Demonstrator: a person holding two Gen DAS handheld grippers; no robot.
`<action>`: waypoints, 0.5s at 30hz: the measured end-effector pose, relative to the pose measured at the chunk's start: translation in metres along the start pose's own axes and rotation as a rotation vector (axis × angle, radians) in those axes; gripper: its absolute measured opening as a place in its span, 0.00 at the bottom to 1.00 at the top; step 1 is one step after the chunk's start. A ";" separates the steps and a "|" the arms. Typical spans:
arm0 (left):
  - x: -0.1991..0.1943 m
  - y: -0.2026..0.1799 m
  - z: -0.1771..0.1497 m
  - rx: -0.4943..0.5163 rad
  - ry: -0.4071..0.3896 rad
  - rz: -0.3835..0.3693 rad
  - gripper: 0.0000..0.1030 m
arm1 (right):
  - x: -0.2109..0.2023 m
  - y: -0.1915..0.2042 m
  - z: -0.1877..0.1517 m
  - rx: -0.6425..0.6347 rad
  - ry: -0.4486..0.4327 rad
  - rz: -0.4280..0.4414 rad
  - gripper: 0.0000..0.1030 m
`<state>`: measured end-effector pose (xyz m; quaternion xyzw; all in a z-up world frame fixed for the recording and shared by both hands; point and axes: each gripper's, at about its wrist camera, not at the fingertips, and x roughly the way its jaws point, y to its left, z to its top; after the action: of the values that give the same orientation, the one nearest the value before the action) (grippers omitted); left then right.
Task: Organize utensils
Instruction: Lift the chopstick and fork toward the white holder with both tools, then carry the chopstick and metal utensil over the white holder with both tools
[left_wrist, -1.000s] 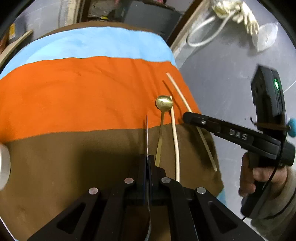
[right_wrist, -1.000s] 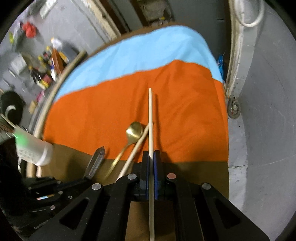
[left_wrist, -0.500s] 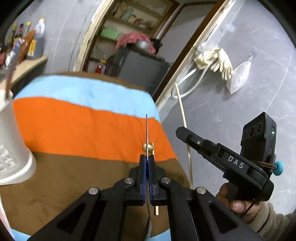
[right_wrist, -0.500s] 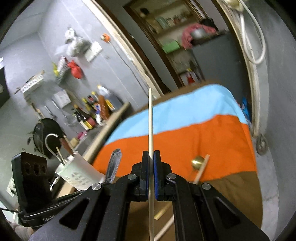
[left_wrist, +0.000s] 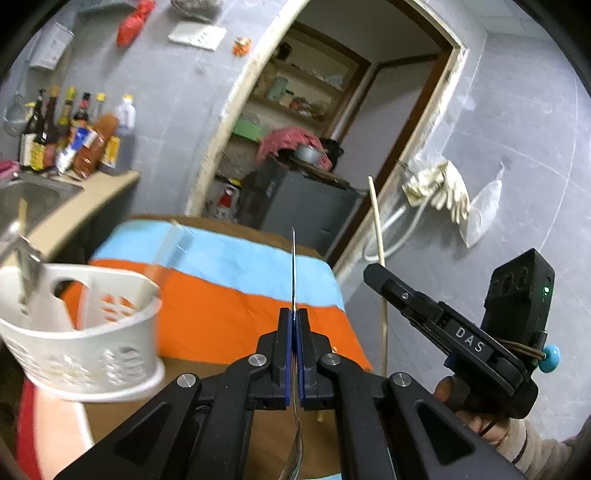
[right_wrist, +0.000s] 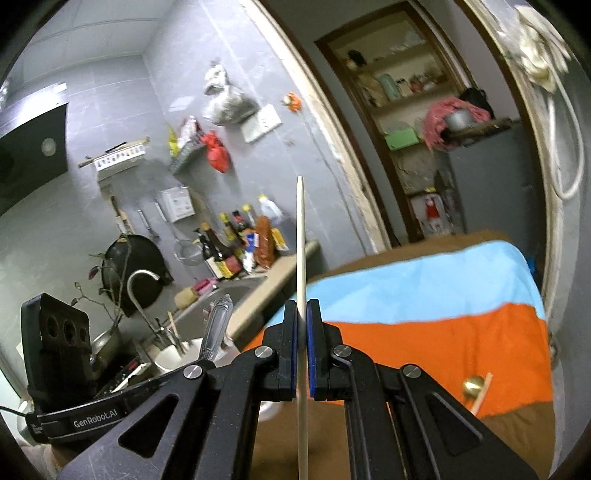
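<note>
My left gripper (left_wrist: 293, 314) is shut on a silver utensil (left_wrist: 294, 266), seen edge-on and pointing forward above the striped cloth (left_wrist: 229, 310). Its ornate handle (right_wrist: 218, 328) shows in the right wrist view. My right gripper (right_wrist: 302, 306) is shut on a pale wooden chopstick (right_wrist: 301, 240) that sticks up and forward; the same chopstick (left_wrist: 378, 236) shows to the right in the left wrist view. A white slotted utensil holder (left_wrist: 85, 332) stands at the left, holding some utensils. A gold spoon (right_wrist: 472, 386) and a second chopstick (right_wrist: 482, 395) lie on the cloth.
A sink with a curved faucet (right_wrist: 142, 284) and a counter of sauce bottles (left_wrist: 74, 136) lie to the left. A grey cabinet (left_wrist: 303, 206) and an open doorway stand behind the table. A grey wall with hanging gloves (left_wrist: 443, 188) is to the right.
Both grippers have lifted off the cloth and tilted upward, carrying the silver utensil and the chopstick. The white holder has come into view at the left.
</note>
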<state>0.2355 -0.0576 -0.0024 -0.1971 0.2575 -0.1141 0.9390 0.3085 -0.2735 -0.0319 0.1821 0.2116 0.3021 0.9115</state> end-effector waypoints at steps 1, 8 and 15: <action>-0.007 0.005 0.005 -0.003 -0.017 0.010 0.02 | 0.001 0.005 0.001 -0.007 -0.005 0.009 0.04; -0.041 0.037 0.033 -0.018 -0.105 0.060 0.02 | 0.017 0.053 0.014 -0.043 -0.051 0.070 0.04; -0.072 0.096 0.062 -0.079 -0.220 0.109 0.02 | 0.043 0.089 0.022 -0.019 -0.136 0.127 0.04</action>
<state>0.2182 0.0707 0.0367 -0.2310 0.1677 -0.0304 0.9579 0.3087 -0.1836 0.0157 0.2068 0.1343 0.3480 0.9045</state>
